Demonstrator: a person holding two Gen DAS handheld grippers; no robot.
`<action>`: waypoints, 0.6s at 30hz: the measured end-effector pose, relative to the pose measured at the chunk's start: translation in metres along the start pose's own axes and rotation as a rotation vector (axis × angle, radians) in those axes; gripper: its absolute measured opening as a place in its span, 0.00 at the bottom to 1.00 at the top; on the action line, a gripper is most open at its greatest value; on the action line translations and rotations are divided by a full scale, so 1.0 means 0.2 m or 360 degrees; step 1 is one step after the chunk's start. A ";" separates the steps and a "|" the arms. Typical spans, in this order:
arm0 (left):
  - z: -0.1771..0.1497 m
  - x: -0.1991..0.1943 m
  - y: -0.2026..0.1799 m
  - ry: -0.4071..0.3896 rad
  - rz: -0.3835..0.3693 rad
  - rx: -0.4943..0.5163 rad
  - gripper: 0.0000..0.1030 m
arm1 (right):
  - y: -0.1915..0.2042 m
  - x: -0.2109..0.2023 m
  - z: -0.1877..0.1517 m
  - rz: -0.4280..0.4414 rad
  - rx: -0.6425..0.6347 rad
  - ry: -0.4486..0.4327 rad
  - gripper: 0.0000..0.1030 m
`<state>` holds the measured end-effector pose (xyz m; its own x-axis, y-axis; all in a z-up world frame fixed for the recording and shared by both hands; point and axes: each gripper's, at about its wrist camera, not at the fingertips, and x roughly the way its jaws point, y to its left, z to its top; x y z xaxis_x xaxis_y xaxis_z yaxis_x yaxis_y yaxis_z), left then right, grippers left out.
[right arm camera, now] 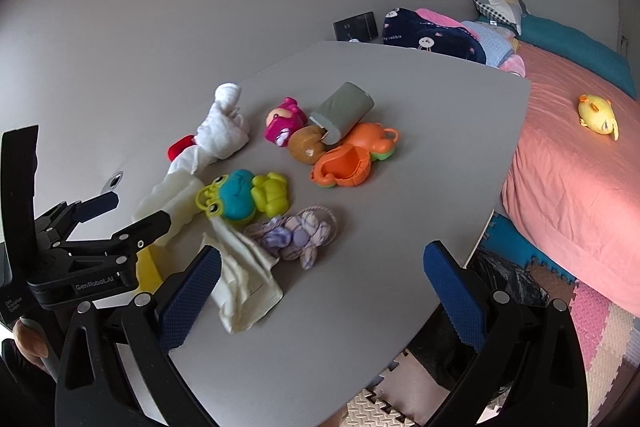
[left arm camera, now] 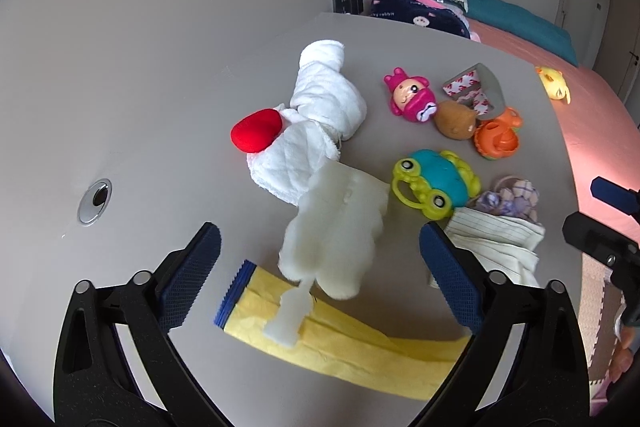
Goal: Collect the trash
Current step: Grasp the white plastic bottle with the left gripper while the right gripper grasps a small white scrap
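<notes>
On the grey table [left arm camera: 160, 87] lie a cream fluffy garment [left arm camera: 336, 223], a yellow cloth with a blue edge [left arm camera: 340, 343], a white quilted cloth [left arm camera: 320, 115], a red item [left arm camera: 256, 129] and a grey tape roll [right arm camera: 344, 111]. My left gripper [left arm camera: 320, 279] is open, its pads either side of the cream garment and yellow cloth, holding nothing. My right gripper [right arm camera: 320, 295] is open and empty above the table's near edge, beside a striped cream cloth [right arm camera: 244, 287]. The left gripper also shows in the right wrist view [right arm camera: 120, 211].
Toys lie mid-table: a pink doll [left arm camera: 412, 99], a brown plush [left arm camera: 456, 121], an orange toy [right arm camera: 352, 155], a green-teal frog car [right arm camera: 240, 195], a purple cloth bundle [right arm camera: 296, 235]. A pink bed [right arm camera: 580, 195] with a yellow duck [right arm camera: 598, 115] stands right. A black bag [right arm camera: 508, 283] sits below the table edge.
</notes>
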<state>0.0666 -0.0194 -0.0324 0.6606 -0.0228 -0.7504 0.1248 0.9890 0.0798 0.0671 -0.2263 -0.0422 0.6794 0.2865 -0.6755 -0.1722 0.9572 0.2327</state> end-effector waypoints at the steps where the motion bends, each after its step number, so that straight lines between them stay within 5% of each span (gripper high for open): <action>1: 0.00 0.01 0.01 0.0007 -0.0006 -0.0004 0.88 | -0.01 0.01 0.01 0.0002 0.0009 -0.0003 0.98; 4: 0.01 0.06 0.02 0.0040 -0.0021 -0.0014 0.83 | -0.02 0.06 0.03 -0.0007 0.0019 0.0007 0.98; 12: 0.03 0.14 0.03 0.0079 -0.0048 0.0020 0.75 | -0.04 0.21 0.06 0.0017 0.0018 0.0106 0.67; 16: 0.03 0.15 0.03 0.0086 -0.0056 0.0031 0.73 | -0.03 0.23 0.05 0.0013 0.0010 0.0106 0.64; 18: 0.03 0.16 0.03 0.0094 -0.0064 0.0037 0.70 | -0.03 0.23 0.05 0.0023 0.0005 0.0104 0.51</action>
<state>0.0918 -0.0155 -0.0523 0.6098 -0.0531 -0.7907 0.1679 0.9838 0.0635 0.1064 -0.2192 -0.0689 0.6289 0.3023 -0.7163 -0.1791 0.9529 0.2449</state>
